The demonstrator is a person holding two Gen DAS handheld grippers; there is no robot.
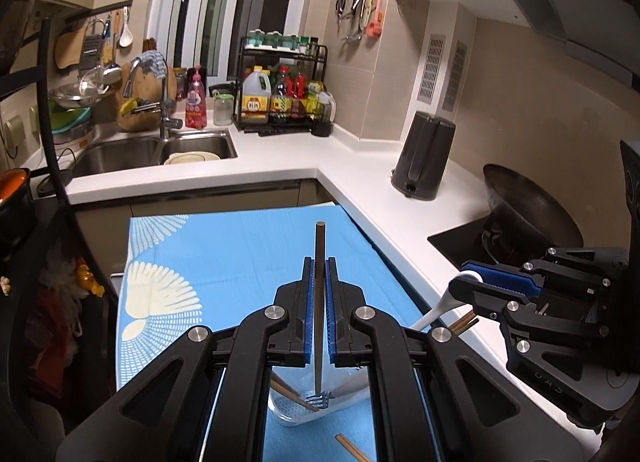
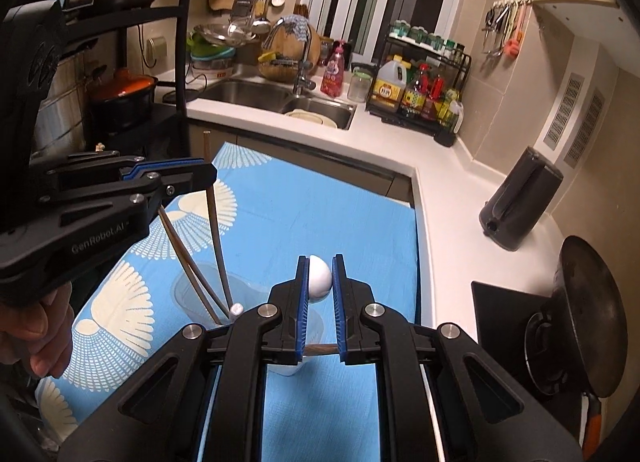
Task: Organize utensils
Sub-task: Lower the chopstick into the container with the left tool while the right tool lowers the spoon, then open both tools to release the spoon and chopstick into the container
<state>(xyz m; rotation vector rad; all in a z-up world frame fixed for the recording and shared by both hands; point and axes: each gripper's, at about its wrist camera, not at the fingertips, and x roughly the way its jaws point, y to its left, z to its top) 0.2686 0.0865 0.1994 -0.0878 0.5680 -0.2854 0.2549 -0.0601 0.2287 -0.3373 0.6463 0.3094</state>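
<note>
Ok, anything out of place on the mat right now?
One loose chopstick lies flat on the blue mat beside the clear container, while another chopstick leans inside it. Nothing looks spilled or broken.

Both fisheye views are dim and warm-toned, lit from a ceiling lamp glaring at twelve o'clock above the white-framed window (image 1: pixel 224 6). Edges bend and darken into black vignette; the centre stays sharp.
</note>
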